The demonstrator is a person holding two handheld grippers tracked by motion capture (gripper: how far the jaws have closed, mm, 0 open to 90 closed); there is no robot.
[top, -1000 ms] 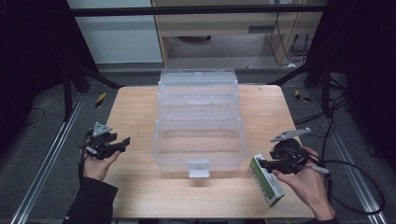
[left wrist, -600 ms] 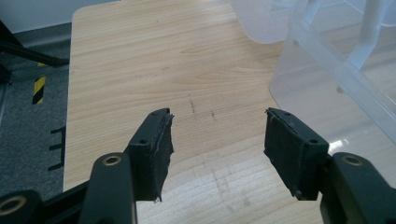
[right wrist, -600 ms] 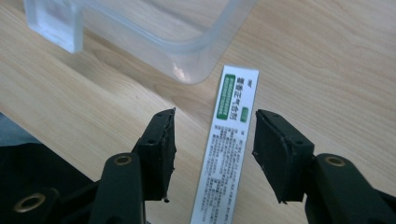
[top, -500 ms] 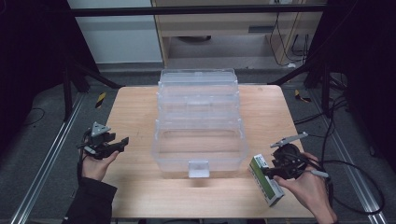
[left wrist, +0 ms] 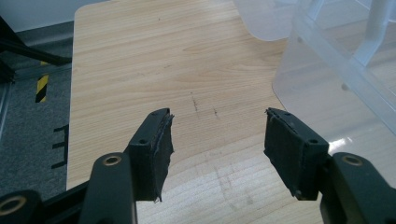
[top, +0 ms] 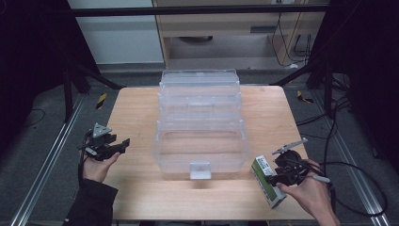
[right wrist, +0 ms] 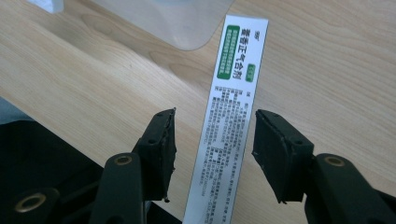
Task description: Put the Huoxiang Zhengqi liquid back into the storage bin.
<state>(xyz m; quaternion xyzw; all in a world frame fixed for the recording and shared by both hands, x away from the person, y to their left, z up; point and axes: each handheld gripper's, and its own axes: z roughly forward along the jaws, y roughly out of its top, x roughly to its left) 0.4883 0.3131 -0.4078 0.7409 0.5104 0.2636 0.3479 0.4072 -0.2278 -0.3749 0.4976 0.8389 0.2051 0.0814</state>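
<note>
A clear plastic tiered box point(top: 201, 122) stands open in the middle of the wooden table point(top: 136, 108). A long white and green carton point(top: 267, 181) lies on the table by the box's front right corner. My right gripper point(top: 272, 178) is over it, open, and in the right gripper view the carton point(right wrist: 231, 112) runs between the two jaws without either pad touching it. My left gripper point(top: 123, 143) is at the table's left edge, open and empty, pointing at the box; in the left gripper view the gripper point(left wrist: 217, 140) is above bare wood with the box wall point(left wrist: 336, 60) at right.
The table's front edge point(right wrist: 56, 135) lies close under the right gripper. A metal rail point(top: 42, 165) runs along the floor at left and cables point(top: 348, 169) trail at right. A yellow and black marker point(top: 101, 100) lies on the floor at back left.
My right gripper has moved slightly forward and down over the carton. The left gripper has stayed nearly still.
</note>
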